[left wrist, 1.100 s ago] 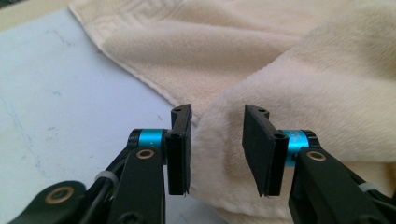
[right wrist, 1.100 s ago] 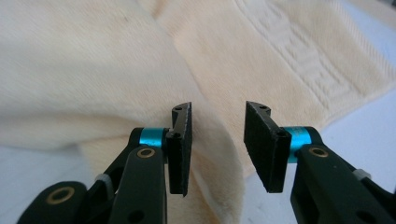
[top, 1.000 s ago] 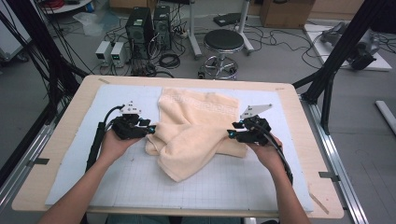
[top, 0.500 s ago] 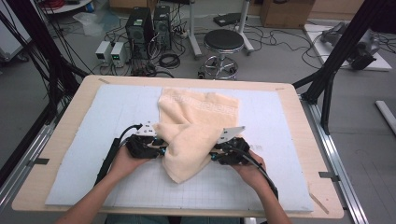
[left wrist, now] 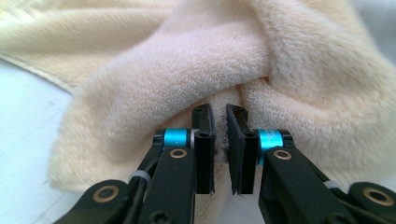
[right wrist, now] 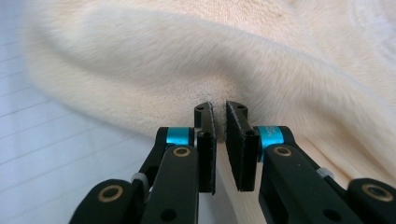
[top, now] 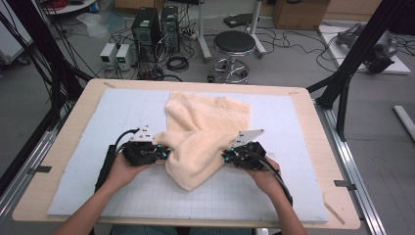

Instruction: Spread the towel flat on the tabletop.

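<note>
The cream towel (top: 203, 134) lies bunched at the middle of the worktop (top: 73, 166), and the left gripper (top: 164, 153) and right gripper (top: 226, 157), jaws just closing, each pinch its fabric at opposite sides.

table (top: 313, 112): wood top, pale rim showing all round
mat (top: 122, 112): light blue grid sheet, covers most of it
towel (top: 205, 127): cream, bunched mid-mat

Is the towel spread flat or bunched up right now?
Bunched. The towel lies humped in thick folds on the mat, with only its far end flat.
</note>
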